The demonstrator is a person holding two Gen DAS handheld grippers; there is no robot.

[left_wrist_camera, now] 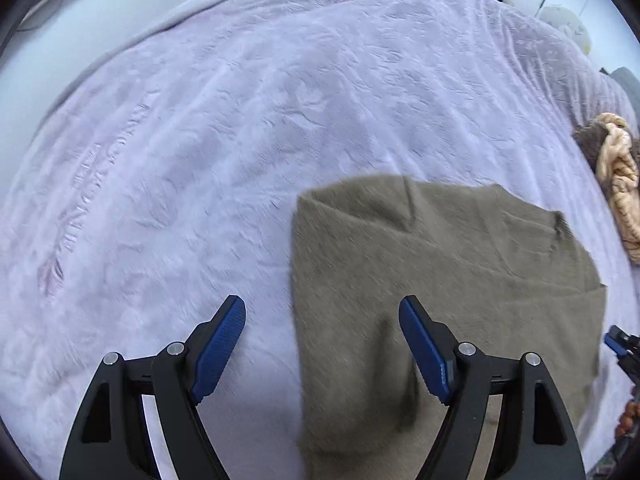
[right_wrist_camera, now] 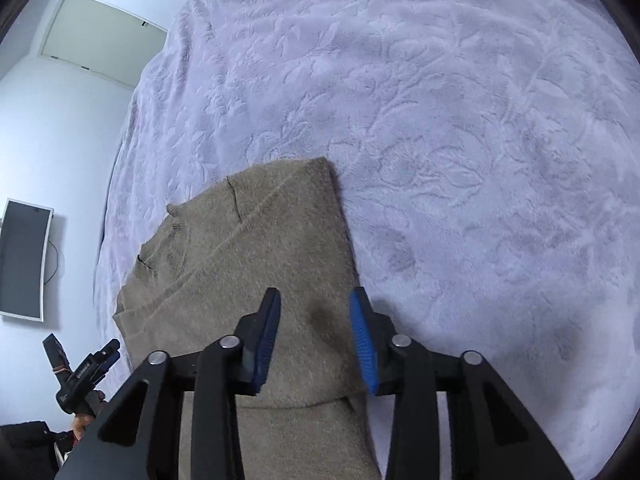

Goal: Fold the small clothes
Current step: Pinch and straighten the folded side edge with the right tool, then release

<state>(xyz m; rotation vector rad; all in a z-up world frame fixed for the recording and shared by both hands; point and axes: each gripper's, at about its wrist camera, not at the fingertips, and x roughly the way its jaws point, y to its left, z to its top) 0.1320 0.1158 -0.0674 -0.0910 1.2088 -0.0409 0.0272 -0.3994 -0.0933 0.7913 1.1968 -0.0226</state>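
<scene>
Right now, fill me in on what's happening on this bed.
A person with a two-finger gripper in each hand is folding a taupe knit sweater laid on a lavender embossed bedspread. The sweater lies flat, already partly folded, with neat straight edges. The left gripper and the right gripper hang above it, fingers apart, gripping nothing. A tan and brown knit pile waits at the bedspread's far edge.
</scene>
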